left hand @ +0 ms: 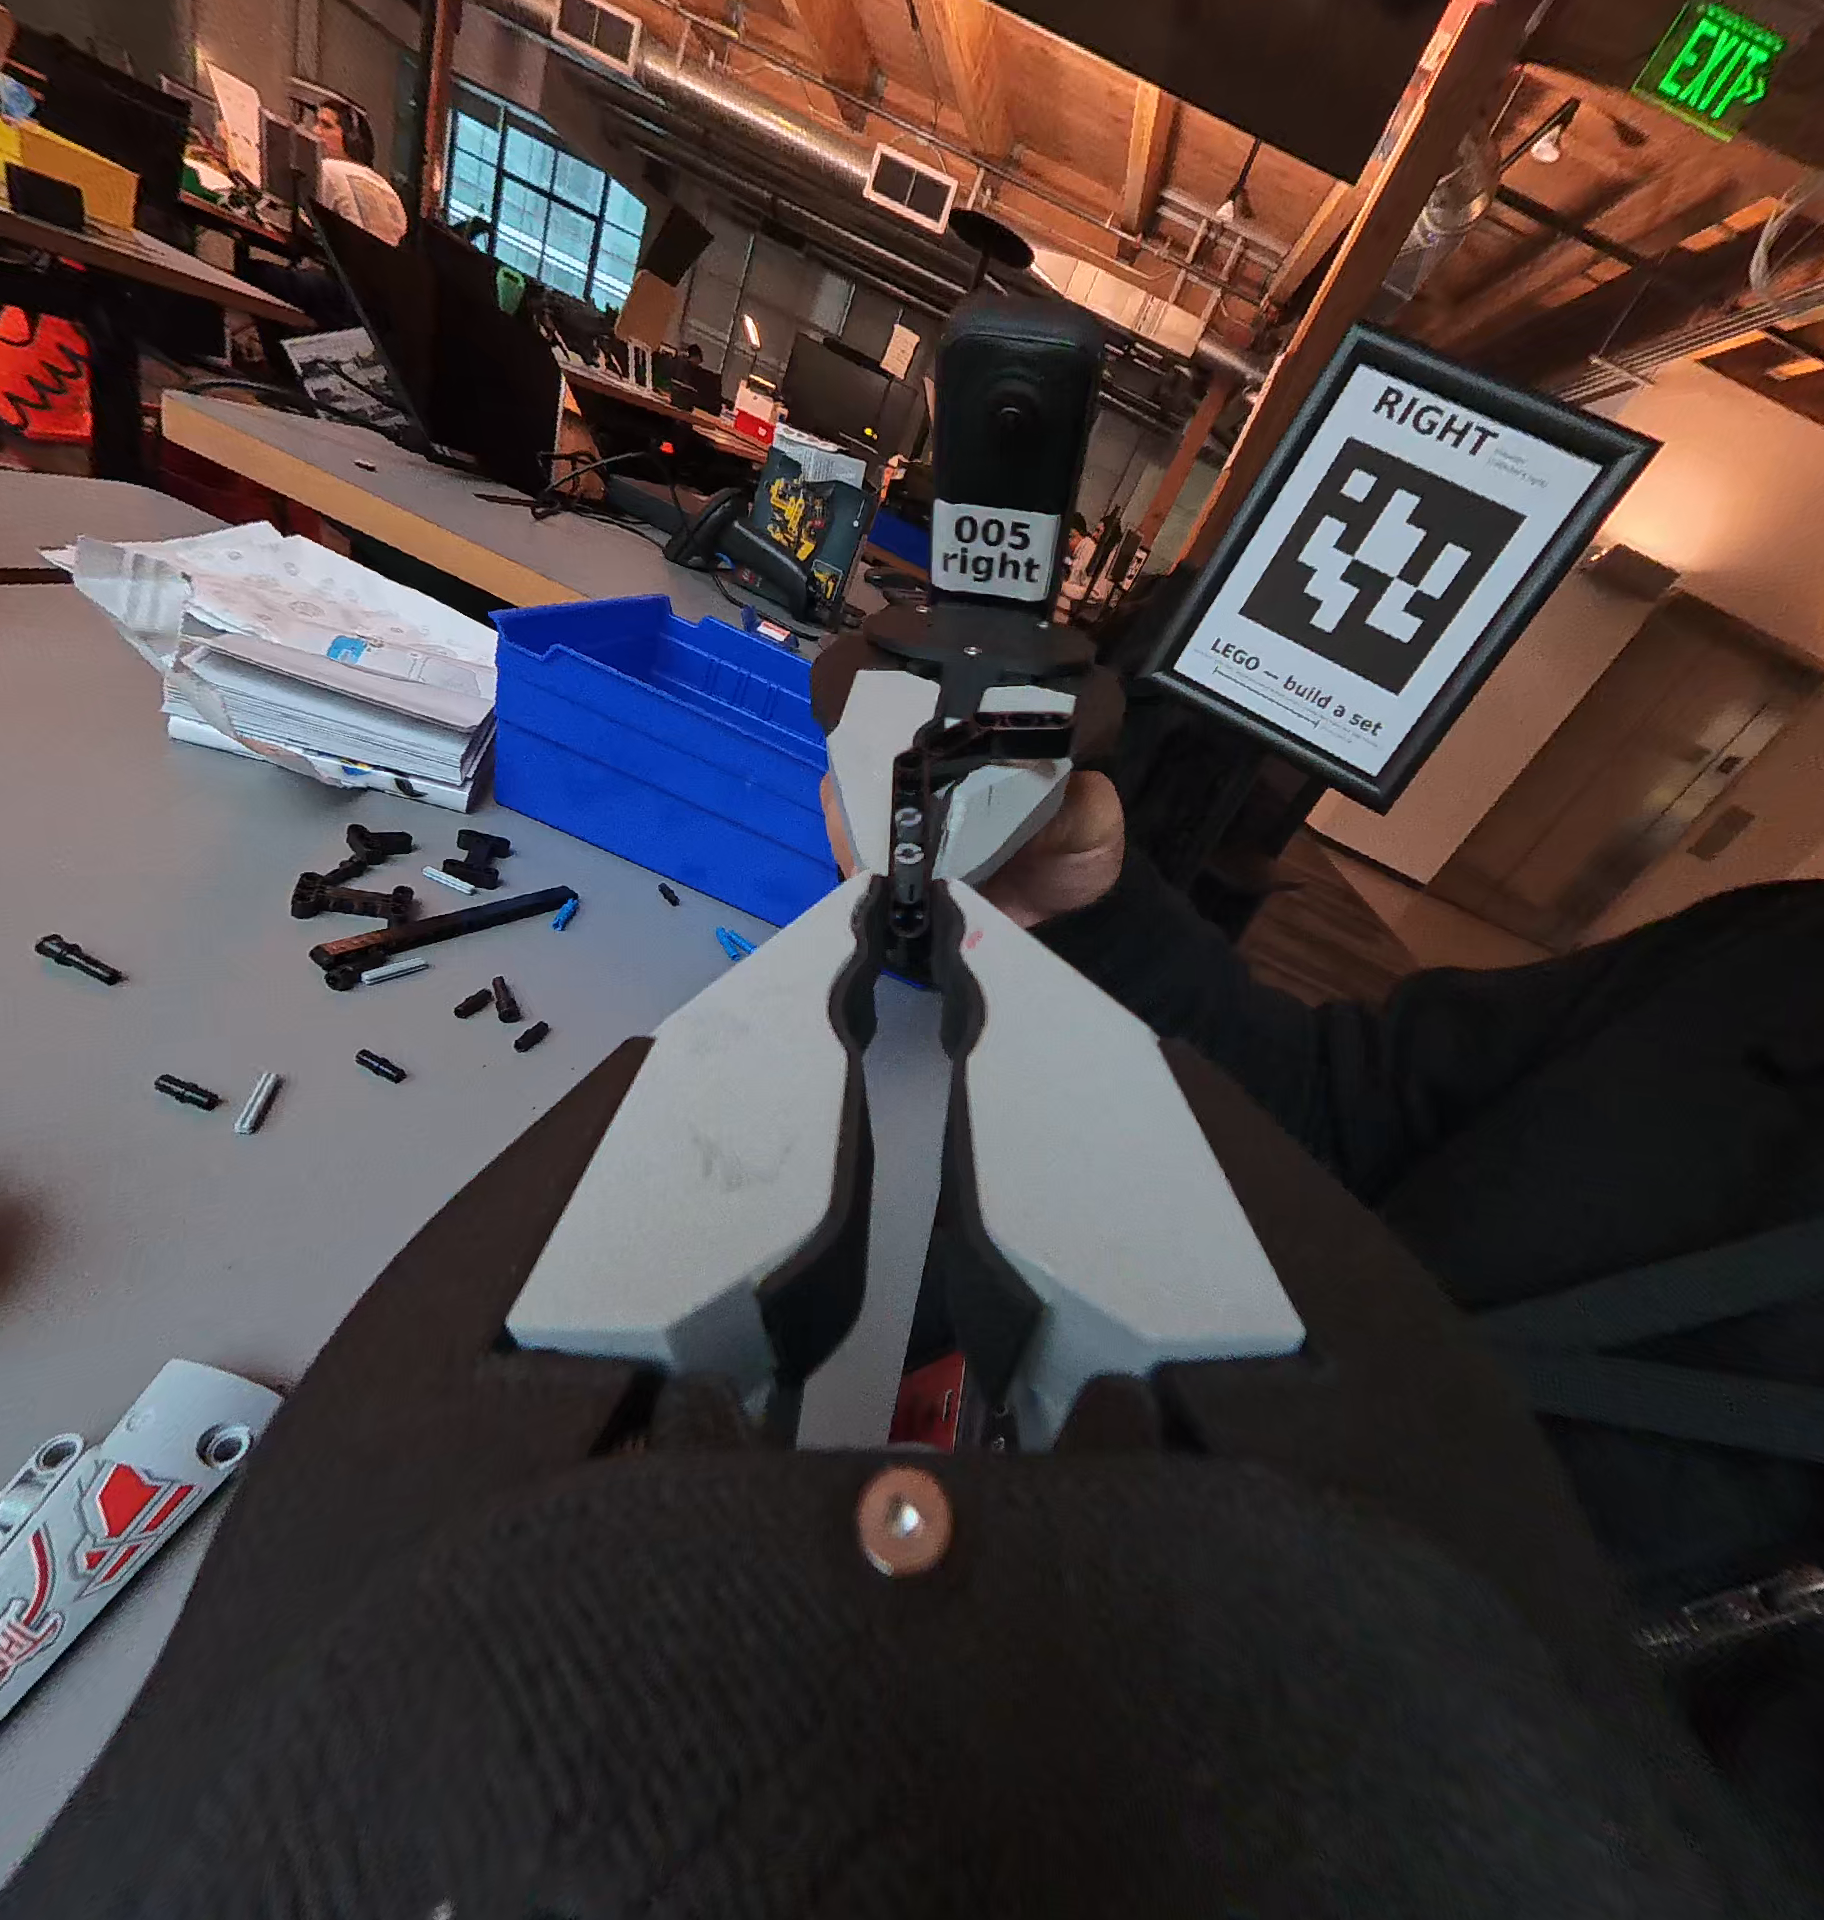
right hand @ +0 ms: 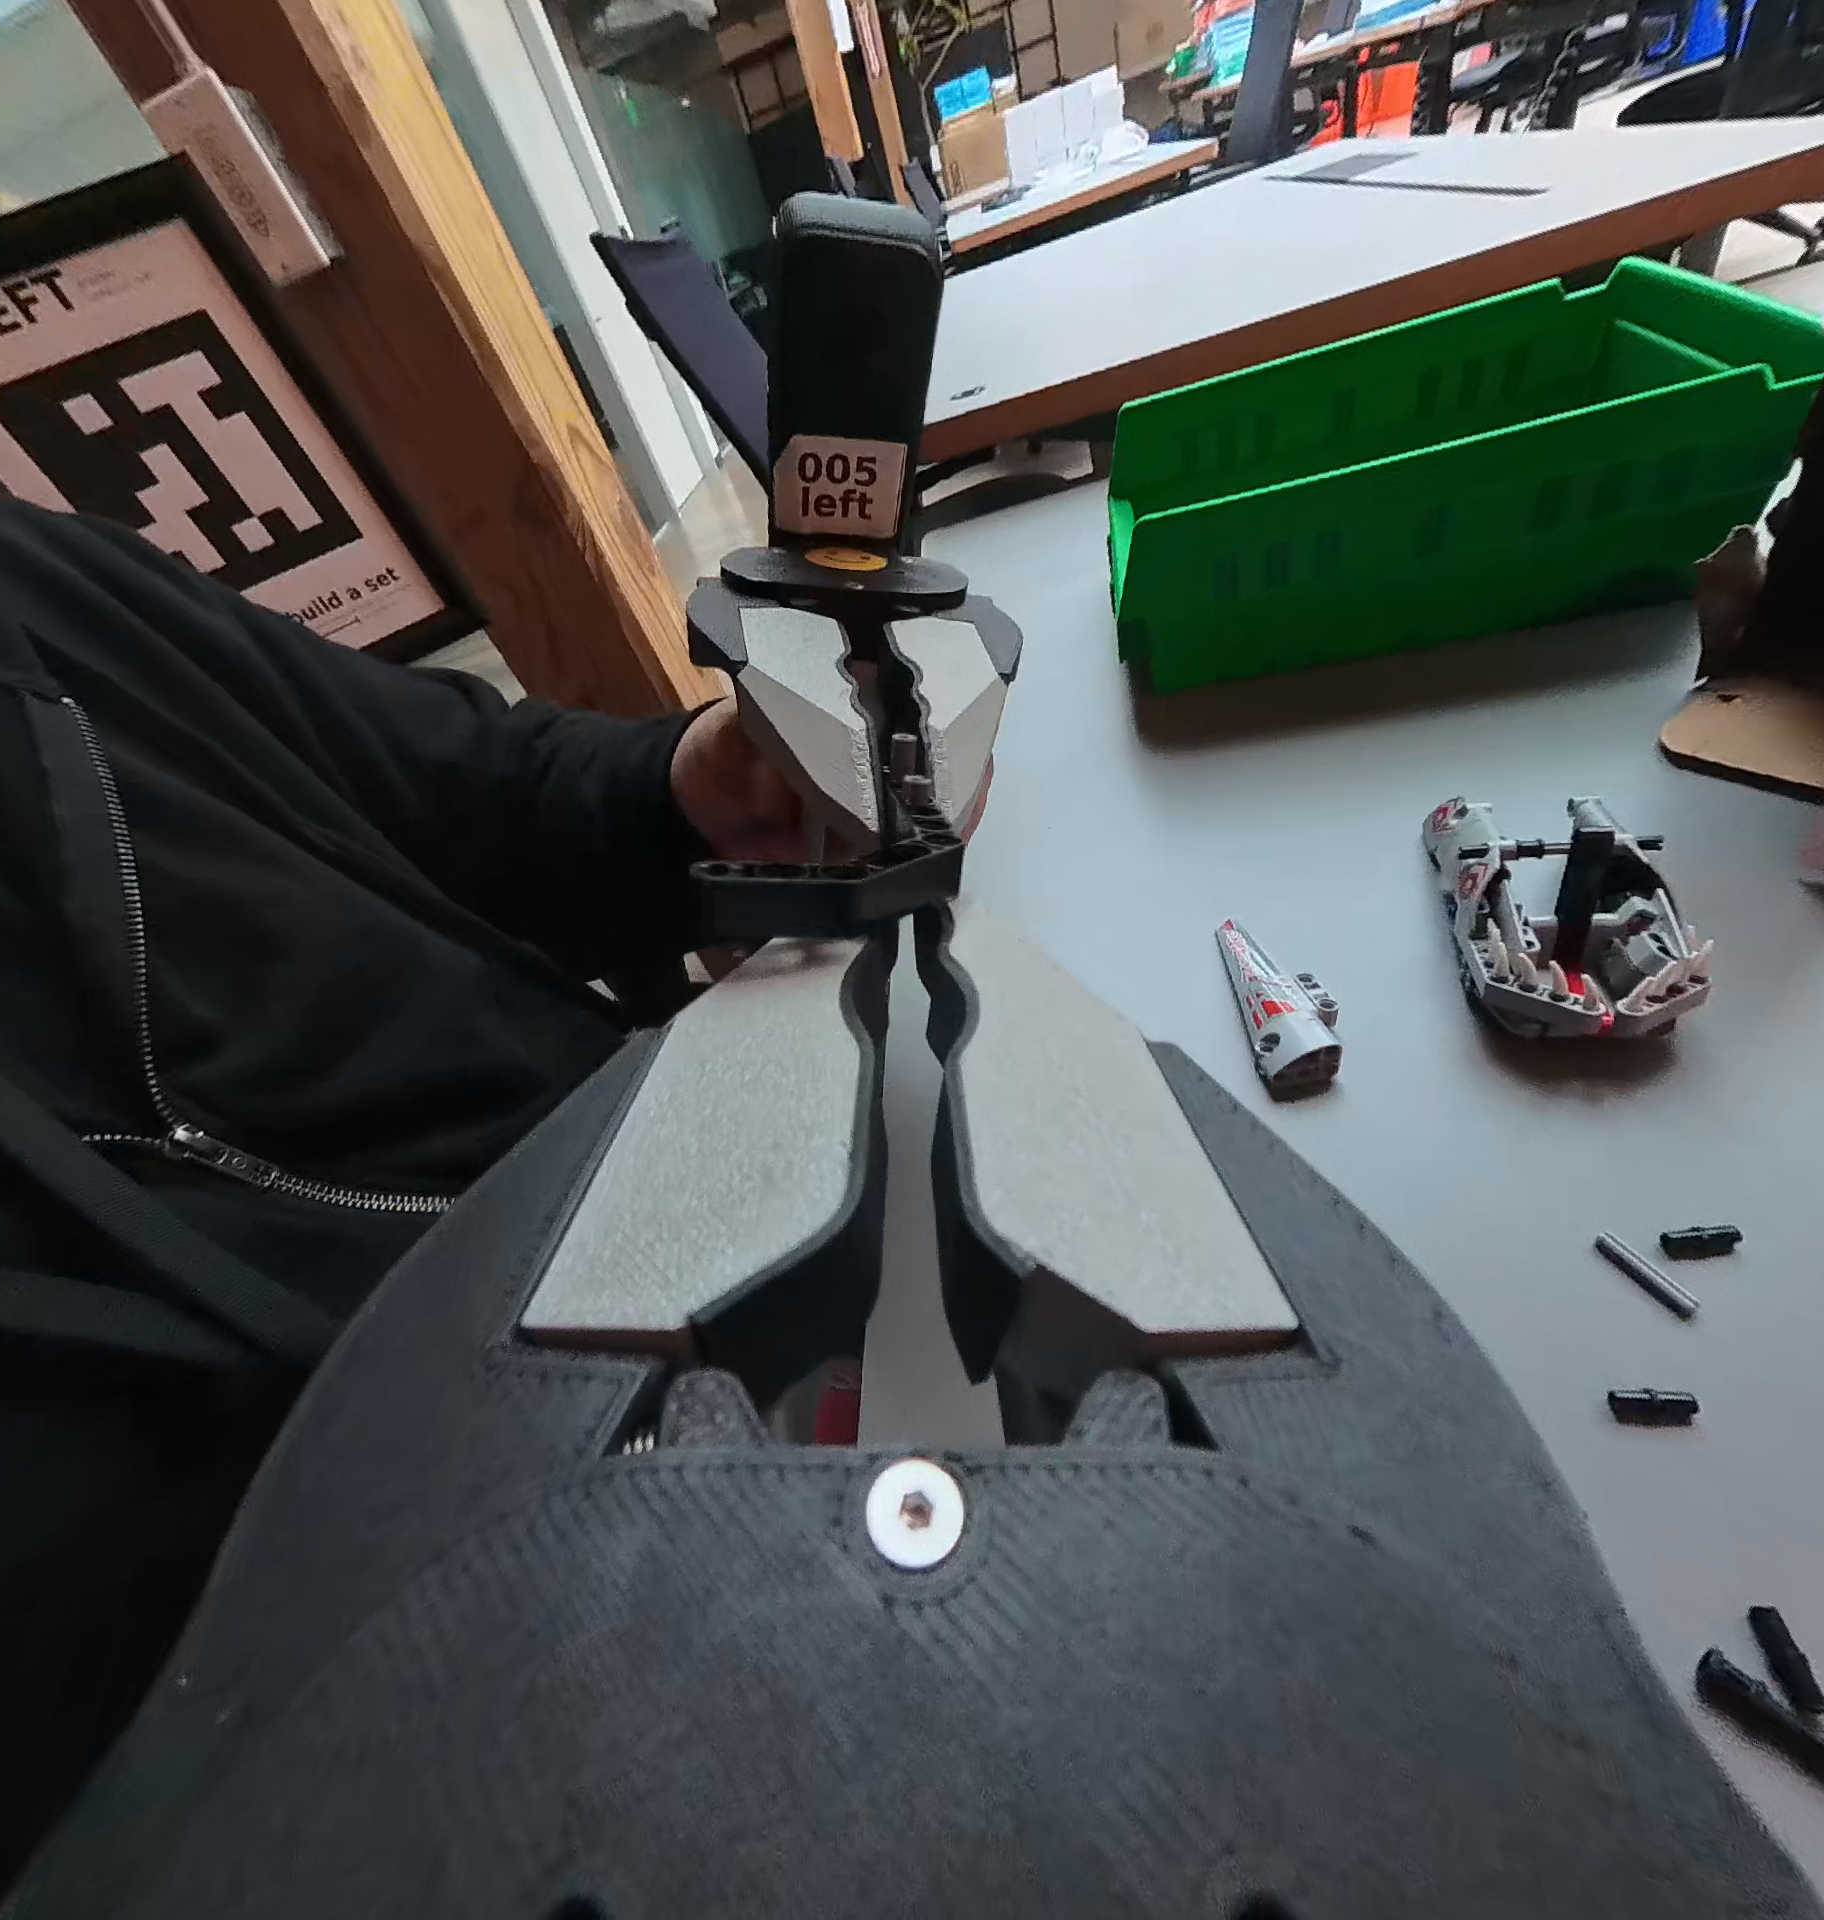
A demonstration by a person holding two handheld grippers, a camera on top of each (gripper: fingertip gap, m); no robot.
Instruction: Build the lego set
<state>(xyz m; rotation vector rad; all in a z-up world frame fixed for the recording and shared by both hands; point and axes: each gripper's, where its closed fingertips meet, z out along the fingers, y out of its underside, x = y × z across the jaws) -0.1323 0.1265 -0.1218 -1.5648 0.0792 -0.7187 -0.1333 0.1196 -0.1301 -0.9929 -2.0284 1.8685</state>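
Observation:
A black angled Lego beam point(left hand: 906, 831) is held in the air between both grippers, above the grey table point(left hand: 108, 1195). My left gripper point(left hand: 906, 920) is shut on the end of its long arm. The right gripper point(left hand: 965, 764) faces it from beyond and clamps the bent short arm. In the right wrist view my right gripper point(right hand: 913, 925) is shut on the beam point(right hand: 835, 873) near its bend. One arm sticks out to the left, and the other runs up into the left gripper point(right hand: 895, 748). Loose black pins and beams point(left hand: 420, 914) lie on the table.
A blue bin point(left hand: 659, 748) and a stack of instruction booklets point(left hand: 316, 675) stand to the left. A green bin point(right hand: 1407, 499), a partly built toothed model point(right hand: 1573, 956), a white stickered panel point(right hand: 1282, 1018), loose pins point(right hand: 1656, 1403) and a cardboard box point(right hand: 1770, 717) lie right. The person's black sleeves are close. Left and right tips are no more than a few centimetres apart. From either gripper's tips it is about 25 cm to the partly built toothed model point(right hand: 1573, 956).

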